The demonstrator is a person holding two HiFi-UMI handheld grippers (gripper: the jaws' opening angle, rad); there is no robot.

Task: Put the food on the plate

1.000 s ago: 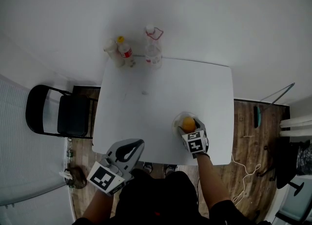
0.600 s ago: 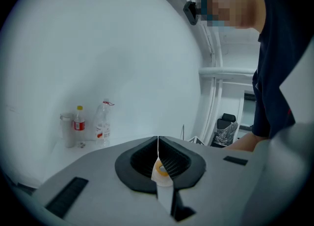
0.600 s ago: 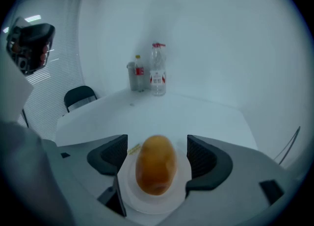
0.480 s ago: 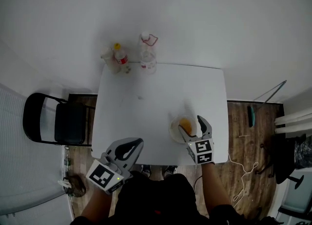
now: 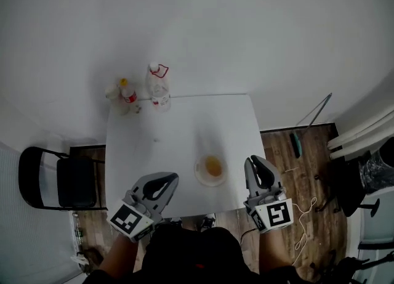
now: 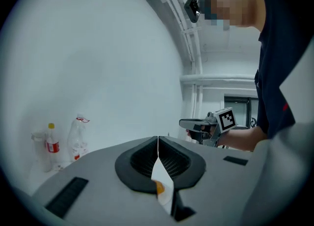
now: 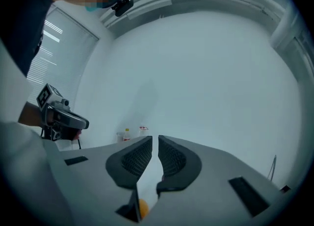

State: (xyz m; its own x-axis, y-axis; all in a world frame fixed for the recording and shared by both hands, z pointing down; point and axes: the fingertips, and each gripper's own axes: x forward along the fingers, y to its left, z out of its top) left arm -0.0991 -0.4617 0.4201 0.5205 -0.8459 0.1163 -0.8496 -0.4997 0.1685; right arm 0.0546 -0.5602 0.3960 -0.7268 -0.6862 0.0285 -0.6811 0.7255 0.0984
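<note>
Placing step looks finished: the orange, rounded piece of food (image 5: pixel 213 166) sits in the middle of the small round pale plate (image 5: pixel 200 176), which rests on the white square surface (image 5: pixel 178 135) toward its near right part. No other loose food shows on the surface; only a clear plastic bottle with a red neck ring (image 5: pixel 159 92) and a smaller bottle with a yellow cap and red label (image 5: pixel 127 95) stand at the far left corner, well apart from the plate. Judgement: nothing left to carry, so the next move calls for little more than bringing both tools to rest clear of the plate without nudging it. Right claw (image 5: pixel 254 164) is to the right of the plate and apart from it, near the surface's near right corner; its jaws are closing, down to a narrow slit, with nothing between them. Left claw (image 5: pixel 167 181) is clenched, tips touching, empty, over the near edge on the left side. Both tools are held close in front of the person's body, roughly level with each other, pointing forward across the surface toward the far white wall. From the left gripper view the claw (image 6: pixel 158 139) shows a sliver of the orange food below its tips; the right gripper view shows the same past its claw (image 7: pixel 155 139).
</note>
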